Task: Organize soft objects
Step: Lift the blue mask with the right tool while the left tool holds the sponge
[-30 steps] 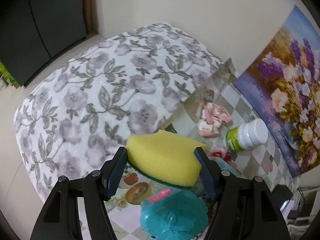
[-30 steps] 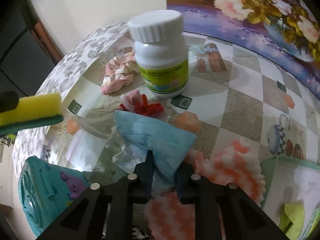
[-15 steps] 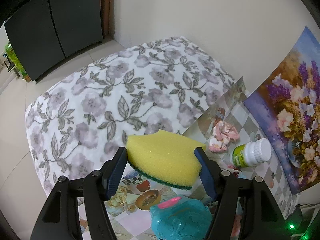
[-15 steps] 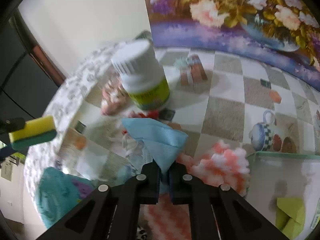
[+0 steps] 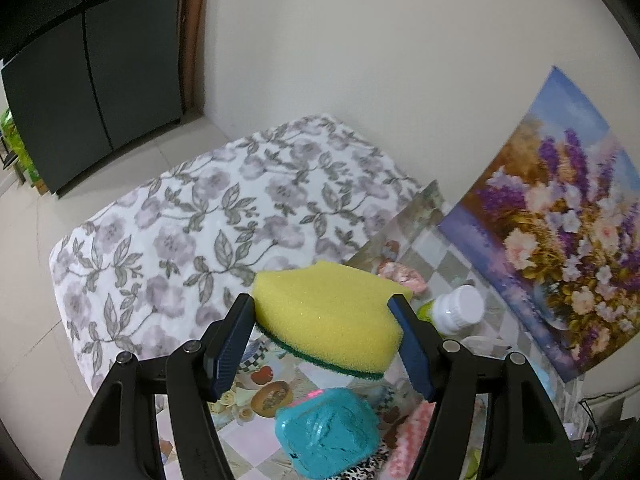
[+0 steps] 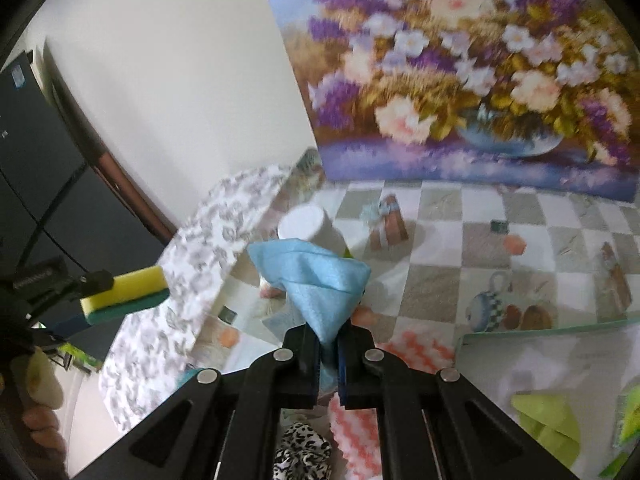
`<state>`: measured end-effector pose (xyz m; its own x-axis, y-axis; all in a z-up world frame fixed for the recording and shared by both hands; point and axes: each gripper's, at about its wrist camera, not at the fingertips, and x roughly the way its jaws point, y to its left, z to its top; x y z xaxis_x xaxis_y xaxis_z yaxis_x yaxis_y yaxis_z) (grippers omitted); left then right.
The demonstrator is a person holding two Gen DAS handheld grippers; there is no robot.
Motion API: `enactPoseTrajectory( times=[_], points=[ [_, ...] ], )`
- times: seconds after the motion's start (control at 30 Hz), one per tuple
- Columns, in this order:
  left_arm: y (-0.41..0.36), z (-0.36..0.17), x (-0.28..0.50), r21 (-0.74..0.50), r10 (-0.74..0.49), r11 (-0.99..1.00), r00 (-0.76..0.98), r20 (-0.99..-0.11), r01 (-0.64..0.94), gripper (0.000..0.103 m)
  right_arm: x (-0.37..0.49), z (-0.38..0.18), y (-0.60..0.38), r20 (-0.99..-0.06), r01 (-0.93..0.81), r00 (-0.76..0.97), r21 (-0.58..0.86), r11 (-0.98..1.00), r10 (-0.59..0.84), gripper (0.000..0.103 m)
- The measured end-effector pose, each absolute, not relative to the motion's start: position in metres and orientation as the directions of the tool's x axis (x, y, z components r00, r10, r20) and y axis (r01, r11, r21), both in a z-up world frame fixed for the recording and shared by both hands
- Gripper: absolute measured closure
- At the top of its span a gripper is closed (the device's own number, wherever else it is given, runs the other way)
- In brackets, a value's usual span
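My left gripper (image 5: 322,316) is shut on a yellow sponge with a green underside (image 5: 328,314) and holds it high above the table; it also shows in the right wrist view (image 6: 124,294) at the left. My right gripper (image 6: 329,338) is shut on a light blue face mask (image 6: 316,280), lifted off the table. A pink-and-white fluffy cloth (image 6: 356,428) and a leopard-print cloth (image 6: 302,452) lie below the right gripper. A pink crumpled cloth (image 5: 400,274) lies near the floral cover.
A white-capped bottle (image 5: 456,314) stands on the checkered tablecloth (image 6: 460,240). A teal plastic toy (image 5: 328,432) lies below the sponge. A flower painting (image 6: 472,72) leans on the wall. A floral cover (image 5: 192,232) spreads left. A pale green tray (image 6: 560,364) sits at right.
Both grippers have risen, away from the table. The blue mask has come up off the table in the right gripper. The sponge stays clamped in the left.
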<state>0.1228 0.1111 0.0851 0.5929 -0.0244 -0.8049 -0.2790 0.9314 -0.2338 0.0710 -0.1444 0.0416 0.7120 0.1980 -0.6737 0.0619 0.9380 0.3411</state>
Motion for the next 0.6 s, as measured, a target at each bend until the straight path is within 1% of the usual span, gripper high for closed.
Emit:
enactPoseTrajectory(
  times=[0.17, 0.3, 0.6],
  points=[
    [0.101, 0.103, 0.109, -0.247, -0.049, 0.941, 0.630, -0.775, -0.230, 0.033, 0.046, 0.077, -0.162, -0.630, 0.088, 0.760, 0.347, 0.934, 0.162, 0.097],
    [0.088, 0.116, 0.099, -0.259, -0.086, 0.950, 0.652, -0.753, -0.174, 0.033, 0.022, 0.106, -0.180, -0.597, 0.129, 0.797, 0.325, 0.937, 0.097, 0.097],
    [0.039, 0.135, 0.076, -0.240, -0.159, 0.970, 0.676, -0.719, -0.027, 0.033, -0.039, 0.149, -0.247, -0.544, 0.297, 0.837, 0.350, 0.889, -0.065, 0.097]
  ],
)
